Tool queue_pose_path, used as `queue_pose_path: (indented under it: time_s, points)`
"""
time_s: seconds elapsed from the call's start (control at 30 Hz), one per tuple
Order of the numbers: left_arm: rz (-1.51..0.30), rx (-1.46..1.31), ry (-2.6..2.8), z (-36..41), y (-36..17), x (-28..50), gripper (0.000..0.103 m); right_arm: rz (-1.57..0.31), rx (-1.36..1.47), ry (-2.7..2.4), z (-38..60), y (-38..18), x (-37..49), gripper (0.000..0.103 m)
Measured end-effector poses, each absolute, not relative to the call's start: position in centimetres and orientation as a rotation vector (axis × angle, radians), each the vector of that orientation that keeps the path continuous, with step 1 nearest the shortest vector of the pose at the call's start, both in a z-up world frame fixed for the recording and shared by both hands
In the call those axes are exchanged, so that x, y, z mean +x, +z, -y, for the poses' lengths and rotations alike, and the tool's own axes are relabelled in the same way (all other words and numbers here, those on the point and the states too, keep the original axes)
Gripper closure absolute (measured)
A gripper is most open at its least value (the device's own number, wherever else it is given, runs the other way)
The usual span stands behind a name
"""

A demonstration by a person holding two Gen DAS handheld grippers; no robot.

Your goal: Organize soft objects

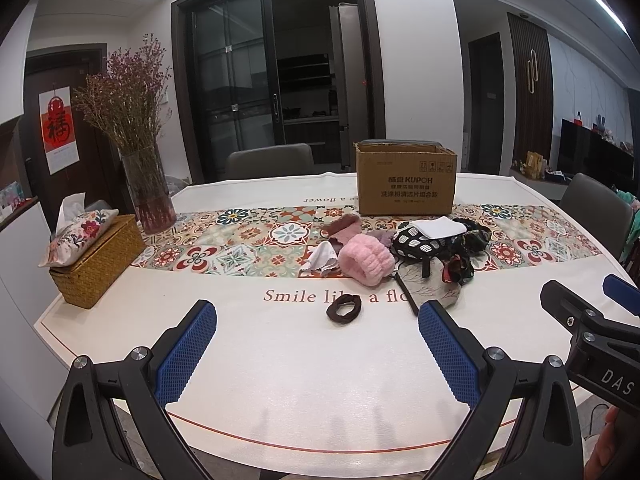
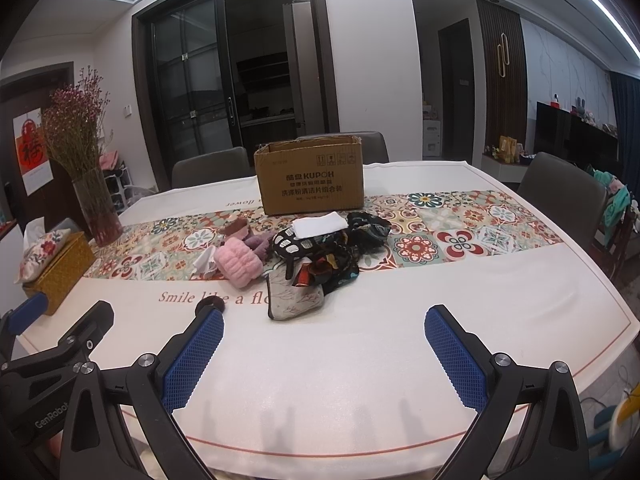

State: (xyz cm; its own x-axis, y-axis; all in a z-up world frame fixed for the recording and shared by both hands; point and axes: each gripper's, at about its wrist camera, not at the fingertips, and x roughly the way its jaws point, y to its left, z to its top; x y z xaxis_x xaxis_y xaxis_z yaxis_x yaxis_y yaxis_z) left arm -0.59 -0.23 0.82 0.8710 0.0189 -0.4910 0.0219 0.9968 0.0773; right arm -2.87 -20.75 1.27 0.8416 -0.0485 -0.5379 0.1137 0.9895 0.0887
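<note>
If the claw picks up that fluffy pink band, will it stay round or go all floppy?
The pink band looks plush and thick, so it would probably squash between the fingers and sag a bit. It seems light for its size. Its fuzzy ribbed surface likely grips well, not slippery. It lies on its side among other cloths, so rolling seems unlikely.
</note>
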Motion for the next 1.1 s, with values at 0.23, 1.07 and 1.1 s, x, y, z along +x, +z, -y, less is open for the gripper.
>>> queue_pose_path:
  time_s: [0.23,1.07,1.1]
  points:
    - [-0.512,0.082,-0.001,0.2,0.8,-0.6,0.0,-0.564,0.118,-0.085,20.7,1.2,-2.9,0.001]
    - [-0.552,0.084,-0.024,-0.2,-0.8,0.9,0.0,-0.6,0.123,-0.065,20.8,0.2,-0.9,0.001]
    - [-0.563,0.089,-0.021,-0.2,-1.1,1.4,0.0,-0.602,0.119,-0.064,20.9,0.1,-0.4,0.001]
